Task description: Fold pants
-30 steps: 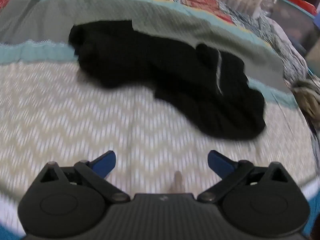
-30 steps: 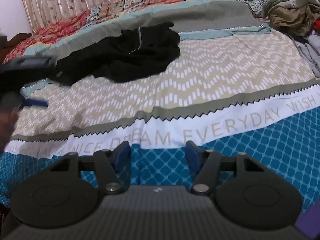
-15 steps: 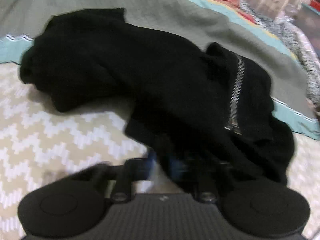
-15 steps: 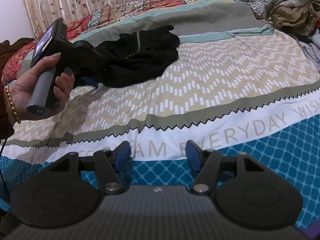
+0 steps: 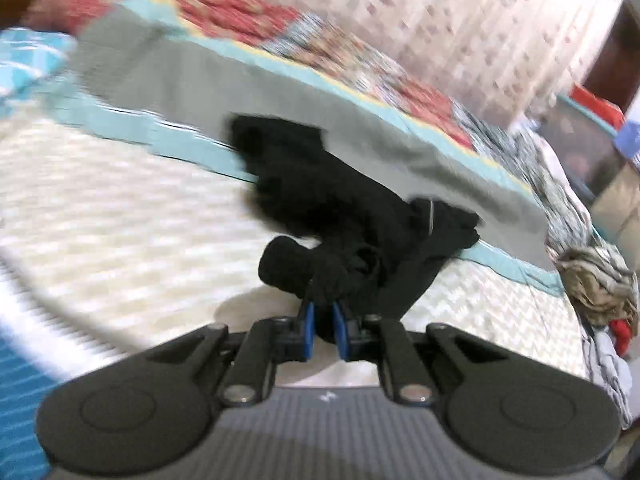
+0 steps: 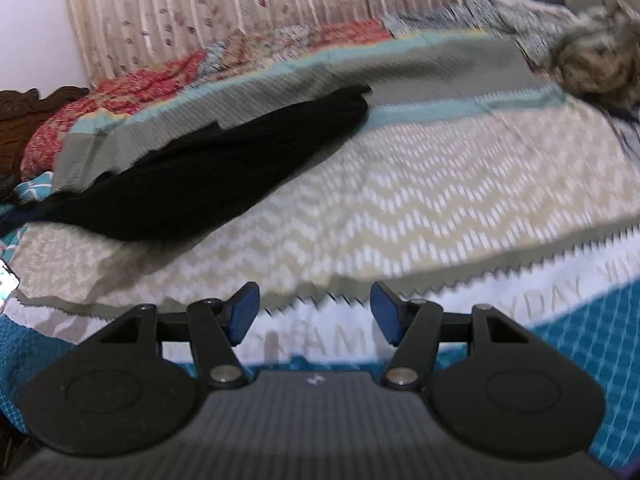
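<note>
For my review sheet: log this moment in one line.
left gripper: shut on black pants | right gripper: open, empty | bedspread: pants bunched

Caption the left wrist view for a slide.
Left gripper shut on a bunch of the black pants, lifting it off the patterned bedspread.

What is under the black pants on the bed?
The pants lie on the bedspread, across its grey, teal and zigzag bands. Anything else beneath them is covered and cannot be seen.
</note>
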{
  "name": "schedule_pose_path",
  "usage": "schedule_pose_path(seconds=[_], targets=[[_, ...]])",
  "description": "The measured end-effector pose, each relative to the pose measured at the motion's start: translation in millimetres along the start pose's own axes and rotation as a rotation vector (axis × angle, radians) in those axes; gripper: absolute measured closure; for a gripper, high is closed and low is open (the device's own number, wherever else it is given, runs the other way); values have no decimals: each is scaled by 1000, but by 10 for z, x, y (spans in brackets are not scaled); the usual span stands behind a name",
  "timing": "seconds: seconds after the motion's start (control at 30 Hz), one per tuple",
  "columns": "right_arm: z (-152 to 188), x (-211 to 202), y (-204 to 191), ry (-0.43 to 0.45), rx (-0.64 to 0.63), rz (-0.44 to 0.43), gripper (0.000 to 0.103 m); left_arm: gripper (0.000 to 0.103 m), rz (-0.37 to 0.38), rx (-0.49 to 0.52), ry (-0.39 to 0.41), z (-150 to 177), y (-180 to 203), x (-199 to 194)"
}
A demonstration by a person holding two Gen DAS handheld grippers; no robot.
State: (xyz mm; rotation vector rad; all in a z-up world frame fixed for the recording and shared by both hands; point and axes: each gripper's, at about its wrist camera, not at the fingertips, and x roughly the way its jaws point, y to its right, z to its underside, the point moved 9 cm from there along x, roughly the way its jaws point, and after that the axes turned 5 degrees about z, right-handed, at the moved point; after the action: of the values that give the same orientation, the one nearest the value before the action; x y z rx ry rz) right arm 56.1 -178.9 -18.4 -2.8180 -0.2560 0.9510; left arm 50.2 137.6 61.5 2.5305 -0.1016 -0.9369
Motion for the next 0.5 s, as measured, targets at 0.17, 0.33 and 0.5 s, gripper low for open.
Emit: schedule_pose_path(seconds=[0.17,0.33,0.5], targets=[[-258,95,-158,17,-16,-28,39,92,-104,-62,31,300,-539,-528],[-536,330,-280,5,10,-65,39,63,-93,-197,-72,546,-790,-328],[-828,516,-423,47,-126,-22,39,23,-88,-241,19,360,-926,-384]])
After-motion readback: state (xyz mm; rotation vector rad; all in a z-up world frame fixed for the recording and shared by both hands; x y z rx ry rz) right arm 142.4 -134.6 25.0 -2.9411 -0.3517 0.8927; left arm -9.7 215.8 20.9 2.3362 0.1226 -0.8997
